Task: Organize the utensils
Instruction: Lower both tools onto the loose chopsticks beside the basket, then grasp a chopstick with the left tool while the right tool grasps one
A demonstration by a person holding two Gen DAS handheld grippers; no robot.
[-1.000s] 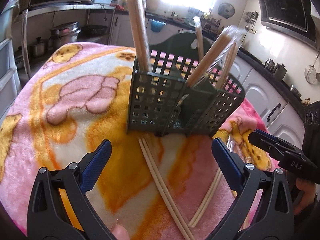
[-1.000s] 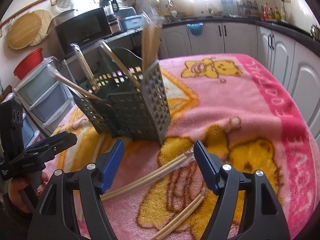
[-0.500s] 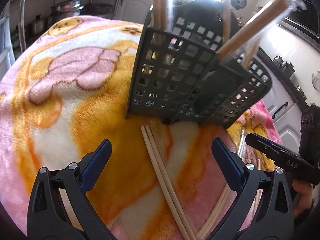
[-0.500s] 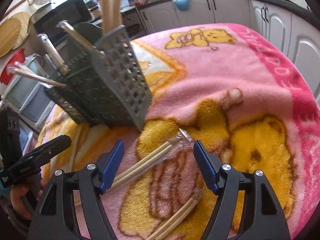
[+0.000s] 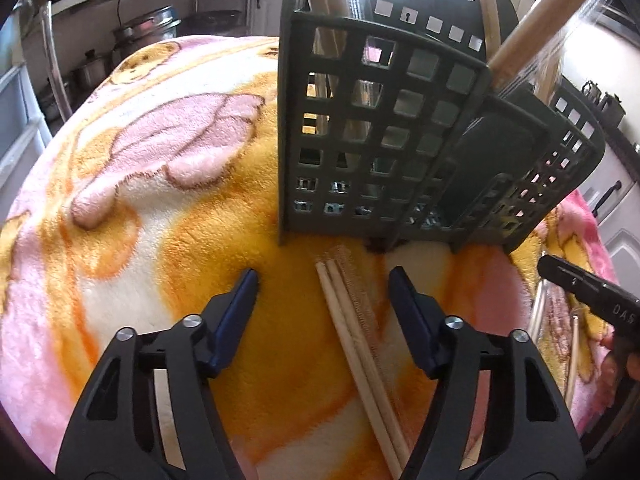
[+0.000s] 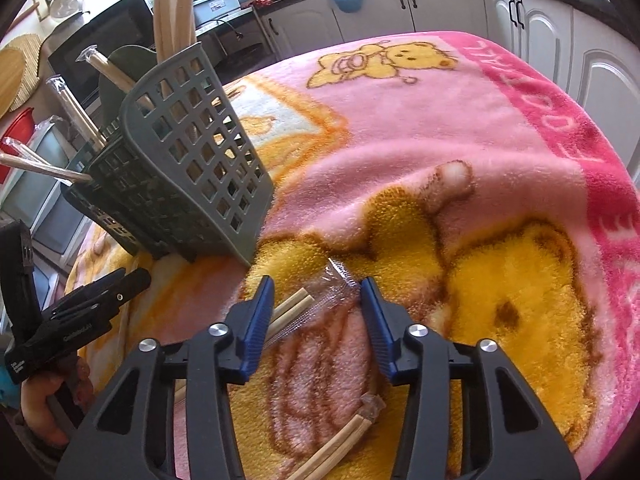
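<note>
A grey lattice utensil caddy (image 5: 380, 140) stands on the pink and yellow blanket (image 5: 160, 208) with several wrapped chopstick pairs upright in it. One wrapped chopstick pair (image 5: 352, 340) lies in front of it, between the blue pads of my left gripper (image 5: 324, 292), whose jaws are closing without touching it. In the right wrist view, the caddy (image 6: 180, 168) is at the left. My right gripper (image 6: 316, 300) straddles another wrapped chopstick pair (image 6: 296, 308). Its jaws are closing too, with the pads still apart from the sticks. A third pair (image 6: 340, 448) lies nearer the camera.
The blanket (image 6: 440, 140) drops off at the table's edges. Pots (image 5: 148, 36) stand on a shelf behind. White cabinets (image 6: 540, 20) run along the far side, with a microwave (image 6: 100, 40) and plastic drawers beyond the caddy. Each gripper shows in the other's view, held by a hand.
Both grippers have sunk toward the blanket and tipped downward. The caddy looms larger. Both pairs of jaws have narrowed around the chopstick pairs lying below them.
</note>
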